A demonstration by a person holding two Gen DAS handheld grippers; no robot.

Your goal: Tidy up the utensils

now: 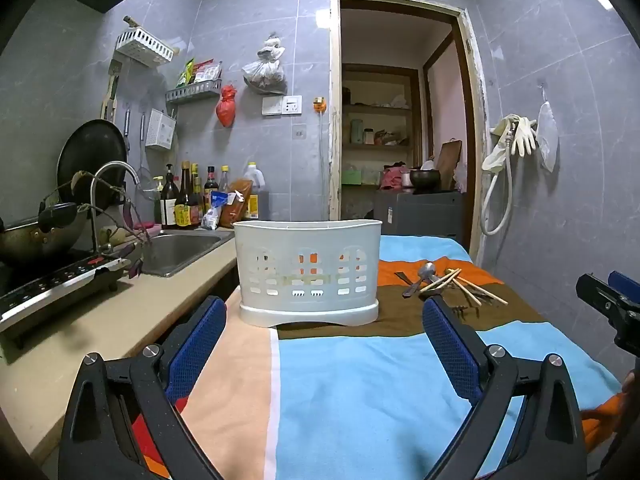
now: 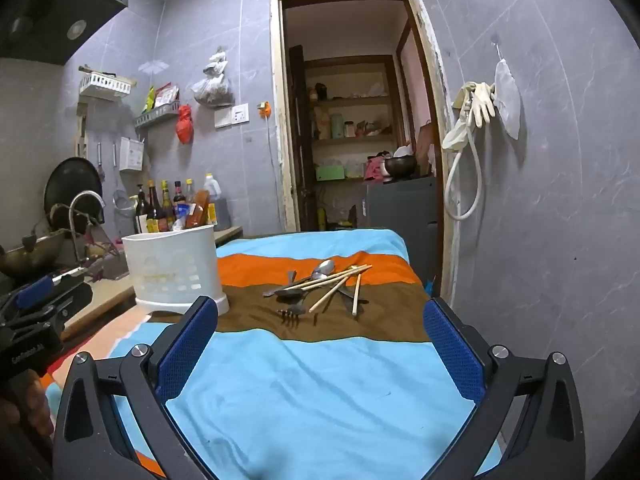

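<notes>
With both the left gripper [image 1: 324, 320] and right gripper [image 2: 320, 320] spread wide and holding nothing, the crossed chopsticks [image 2: 338, 280], spoon [image 2: 324, 267] and fork [image 2: 291, 313] piled at frame center, right of the white basket [image 2: 176, 268], could scatter if 1 is tugged.

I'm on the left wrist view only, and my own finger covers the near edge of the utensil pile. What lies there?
Observer: A fork, on the brown stripe, with its tines pointing toward the basket side.
Operator: Is the right gripper holding anything? I only see its edge.
Observer: No. The right gripper is open and empty, just short of the pile.
</notes>
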